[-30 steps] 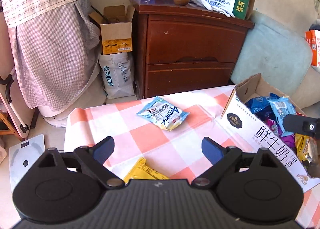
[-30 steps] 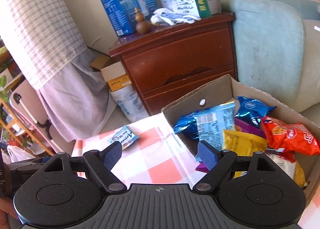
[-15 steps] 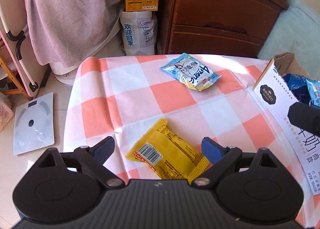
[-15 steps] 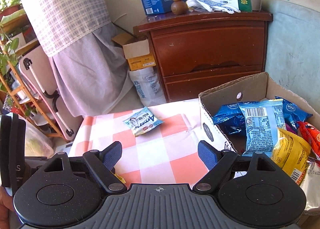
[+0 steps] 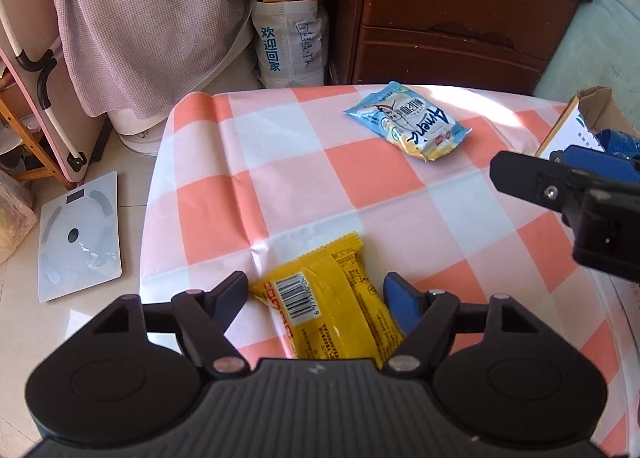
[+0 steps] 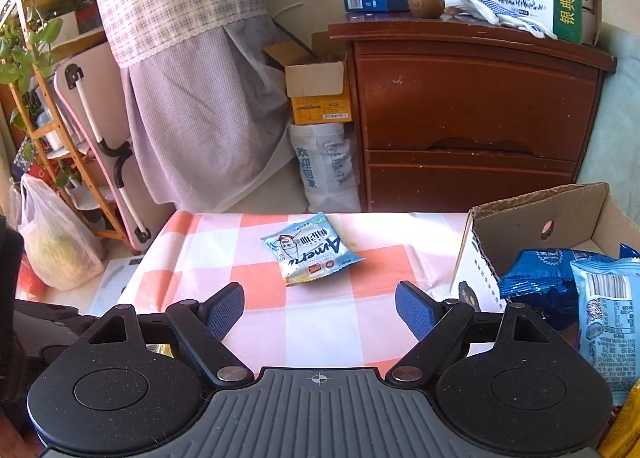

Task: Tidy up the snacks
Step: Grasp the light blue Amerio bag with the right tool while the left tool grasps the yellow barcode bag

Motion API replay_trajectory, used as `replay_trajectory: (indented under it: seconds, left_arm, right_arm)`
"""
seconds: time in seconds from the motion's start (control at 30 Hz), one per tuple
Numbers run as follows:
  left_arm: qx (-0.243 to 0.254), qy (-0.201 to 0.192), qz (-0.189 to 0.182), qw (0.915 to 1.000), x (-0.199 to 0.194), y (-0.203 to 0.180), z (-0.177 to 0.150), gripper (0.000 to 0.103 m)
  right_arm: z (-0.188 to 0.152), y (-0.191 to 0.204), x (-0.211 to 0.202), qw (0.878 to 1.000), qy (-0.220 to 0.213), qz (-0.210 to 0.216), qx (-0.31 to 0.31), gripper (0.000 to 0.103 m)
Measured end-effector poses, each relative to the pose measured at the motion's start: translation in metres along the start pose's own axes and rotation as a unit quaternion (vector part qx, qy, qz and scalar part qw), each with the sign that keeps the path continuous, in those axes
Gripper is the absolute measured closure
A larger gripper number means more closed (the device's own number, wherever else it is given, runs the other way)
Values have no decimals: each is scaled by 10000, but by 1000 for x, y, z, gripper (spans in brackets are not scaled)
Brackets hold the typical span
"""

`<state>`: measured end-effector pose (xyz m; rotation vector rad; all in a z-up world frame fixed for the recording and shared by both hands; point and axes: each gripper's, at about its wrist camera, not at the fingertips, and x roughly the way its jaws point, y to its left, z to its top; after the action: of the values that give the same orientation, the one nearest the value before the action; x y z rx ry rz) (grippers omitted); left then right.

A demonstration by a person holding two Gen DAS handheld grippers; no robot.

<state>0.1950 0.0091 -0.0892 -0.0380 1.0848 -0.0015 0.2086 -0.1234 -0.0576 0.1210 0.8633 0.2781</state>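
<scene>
Left gripper (image 5: pixel 316 292) closing astride yellow packet (image 5: pixel 326 308), pads not yet pressing; packet's long axis runs along the pointing line. Right gripper (image 6: pixel 320 308) released, empty; blue packet (image 6: pixel 312 248) ahead.

We list a bench cloth (image 5: pixel 256 162) checked orange-pink and white. We note a yellow snack packet (image 5: pixel 332 310) with a barcode, and a pale blue packet (image 5: pixel 408 126) lettered dark blue.

Two downward wrist views, shared tablecloth (image 5: pixel 304 178)

Bright sunlight, sharp, fisheye-warped edges
</scene>
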Motion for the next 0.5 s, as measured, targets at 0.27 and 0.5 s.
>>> replay_trajectory:
  seconds: [0.27,0.5]
  left_arm:
    - [-213,6,-234,9995,-5,14,5,33]
    - [-313,-50,-71,9995,-11,15,10,22]
  right_arm:
    - [8,8,40,9994,159,153,-254,19]
    - [14,11,72,9994,172,161,-271,19]
